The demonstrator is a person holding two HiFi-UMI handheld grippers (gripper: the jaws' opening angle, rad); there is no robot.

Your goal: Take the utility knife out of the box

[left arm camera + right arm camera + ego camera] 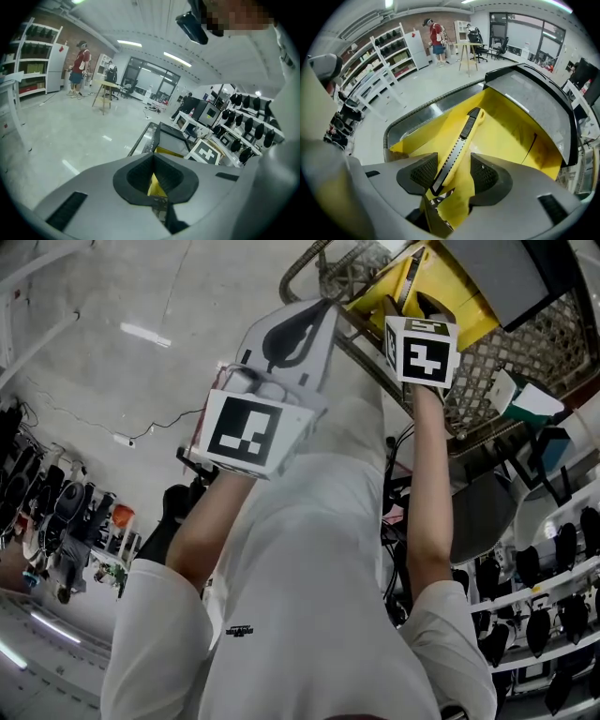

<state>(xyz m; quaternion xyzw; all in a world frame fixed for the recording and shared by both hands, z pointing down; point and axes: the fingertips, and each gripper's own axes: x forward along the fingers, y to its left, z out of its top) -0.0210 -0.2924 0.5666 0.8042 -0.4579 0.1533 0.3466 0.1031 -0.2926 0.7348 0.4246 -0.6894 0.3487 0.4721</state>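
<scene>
Right gripper (454,174) jaws were held apart around the near end of the slim yellow-and-black utility knife (461,140), not yet clamped. The knife lay in the open yellow box (511,126). Best closed square across the handle, then lifted straight up — walls close either side, grey lid (529,89) raised far right. Left gripper (154,180) jaws were together, empty.

The left forearm (202,531) and right forearm (427,484) extended toward the top of the head view. The left hand-held gripper (153,157) had its jaws closed together. The right hand-held gripper (453,164) pointed steeply downward, jaws wide apart.
</scene>
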